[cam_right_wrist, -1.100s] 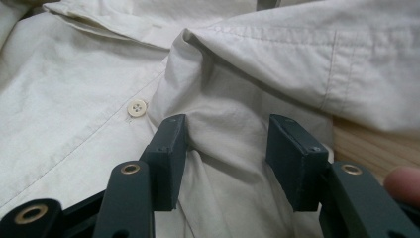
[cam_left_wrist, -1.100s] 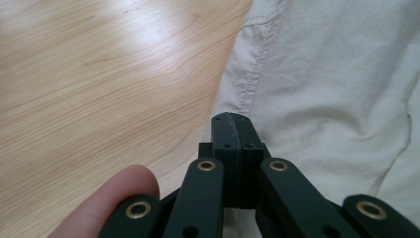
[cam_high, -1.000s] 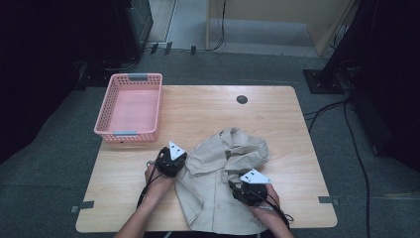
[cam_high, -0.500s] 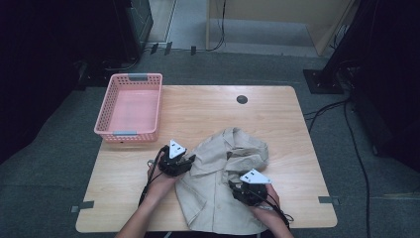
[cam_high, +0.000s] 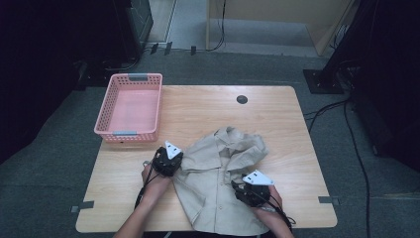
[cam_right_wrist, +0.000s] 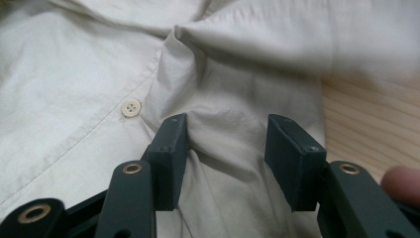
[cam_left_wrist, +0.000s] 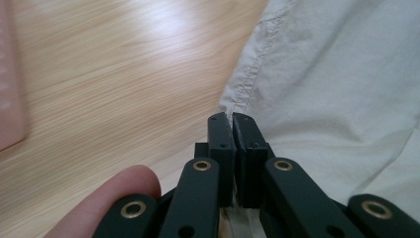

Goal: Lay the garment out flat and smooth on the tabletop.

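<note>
Left gripper [cam_left_wrist: 233,119] jaws just clenched on shirt [cam_high: 223,188] hem; right gripper [cam_right_wrist: 225,148] jaws half apart around a fold. Pull hem flat, slowly.

A pink basket [cam_high: 130,105] sat on the far left of the wooden table [cam_high: 208,114]. A small dark round grommet [cam_high: 242,99] lay near the table's far edge, right of the basket.

table [cam_high: 208,106]: light wood | on it: pink basket [cam_high: 130,106], beige shirt [cam_high: 218,191], dark round disc [cam_high: 242,99]
</note>
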